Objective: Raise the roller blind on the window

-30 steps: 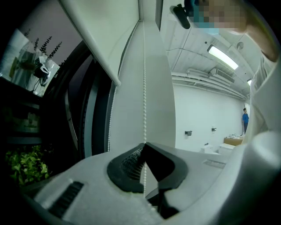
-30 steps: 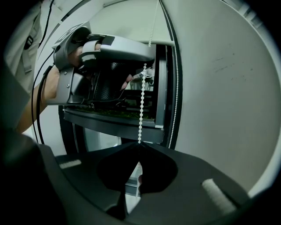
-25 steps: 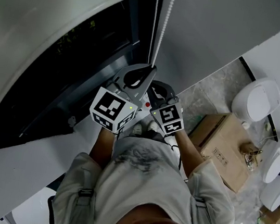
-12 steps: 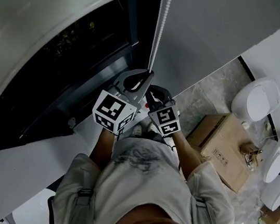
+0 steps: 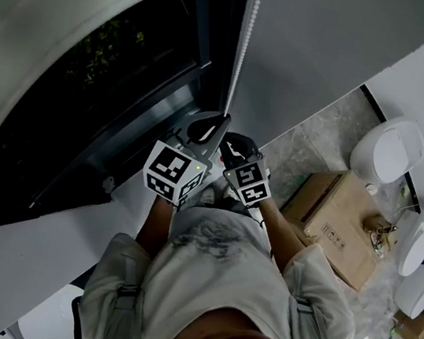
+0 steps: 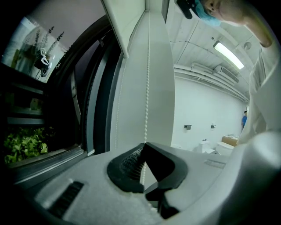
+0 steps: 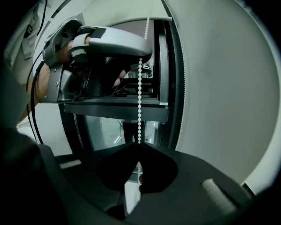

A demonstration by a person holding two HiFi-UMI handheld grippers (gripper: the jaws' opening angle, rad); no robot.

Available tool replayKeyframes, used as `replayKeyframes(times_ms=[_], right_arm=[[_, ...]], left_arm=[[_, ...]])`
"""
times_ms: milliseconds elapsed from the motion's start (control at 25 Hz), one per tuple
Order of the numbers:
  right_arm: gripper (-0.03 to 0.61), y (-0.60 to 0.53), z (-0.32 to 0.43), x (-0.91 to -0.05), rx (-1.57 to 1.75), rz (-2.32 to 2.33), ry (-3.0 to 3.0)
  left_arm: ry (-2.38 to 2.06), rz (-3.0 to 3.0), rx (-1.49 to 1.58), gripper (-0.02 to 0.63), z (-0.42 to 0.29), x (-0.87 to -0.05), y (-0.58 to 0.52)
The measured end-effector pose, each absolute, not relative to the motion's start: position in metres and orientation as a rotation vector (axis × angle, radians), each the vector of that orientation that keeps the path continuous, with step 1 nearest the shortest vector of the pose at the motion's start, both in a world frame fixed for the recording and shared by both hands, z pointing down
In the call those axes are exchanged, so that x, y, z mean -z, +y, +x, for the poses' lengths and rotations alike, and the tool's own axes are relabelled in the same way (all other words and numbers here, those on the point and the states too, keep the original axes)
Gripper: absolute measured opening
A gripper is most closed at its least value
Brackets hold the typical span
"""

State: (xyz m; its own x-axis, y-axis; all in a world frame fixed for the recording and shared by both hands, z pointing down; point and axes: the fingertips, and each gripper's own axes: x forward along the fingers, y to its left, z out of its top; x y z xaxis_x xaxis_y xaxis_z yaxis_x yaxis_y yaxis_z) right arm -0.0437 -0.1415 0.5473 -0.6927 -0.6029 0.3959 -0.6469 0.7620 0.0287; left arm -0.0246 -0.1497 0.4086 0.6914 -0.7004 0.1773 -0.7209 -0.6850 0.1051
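Roller blind (image 5: 53, 12) and its bead chain (image 5: 246, 42), with both grippers on the chain.

Head view. I read the pale sheet at upper left as the blind. Its lower edge curves across the window (image 5: 103, 100), and a broad band of dark glass lies bare between that edge and the white ledge (image 5: 23, 254). I judge the raise to be under way but unfinished. Part of the glass is uncovered, but I cannot tell how much the blind hides higher up, because the top of the window is out of frame. More pulls on the chain look to be needed. My left gripper (image 5: 222, 118) and right gripper (image 5: 230, 145) are held up in front of the chest, close together. Both forearms are bent upward, and the left gripper sits just above the right.

Left gripper view. The 2 jaws are closed on the chain. It enters between the ribbed pads (image 6: 131, 165) and runs straight up, taut, beside the dark window frame. Green plants (image 6: 24, 147) show beyond the glass.

Right gripper view. These jaws are also pinched together on the chain, on the same strand and directly under the left gripper. A short taut length of beads joins the 2 grips.
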Motion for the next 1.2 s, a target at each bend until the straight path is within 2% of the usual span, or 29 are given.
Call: replayKeyframes(times_ms=[440, 1200], right_arm=[[0.034, -0.126, -0.040, -0.516, -0.159, 0.922, -2.654], [0.061, -0.140, -0.027, -0.314, 0.301, 1.039, -2.900]], left_arm=[[-1.181, 2.739, -0.185, 0.011, -0.030, -0.409, -0.153], [-1.196, 2.741, -0.191, 0.011, -0.029, -0.410, -0.152]])
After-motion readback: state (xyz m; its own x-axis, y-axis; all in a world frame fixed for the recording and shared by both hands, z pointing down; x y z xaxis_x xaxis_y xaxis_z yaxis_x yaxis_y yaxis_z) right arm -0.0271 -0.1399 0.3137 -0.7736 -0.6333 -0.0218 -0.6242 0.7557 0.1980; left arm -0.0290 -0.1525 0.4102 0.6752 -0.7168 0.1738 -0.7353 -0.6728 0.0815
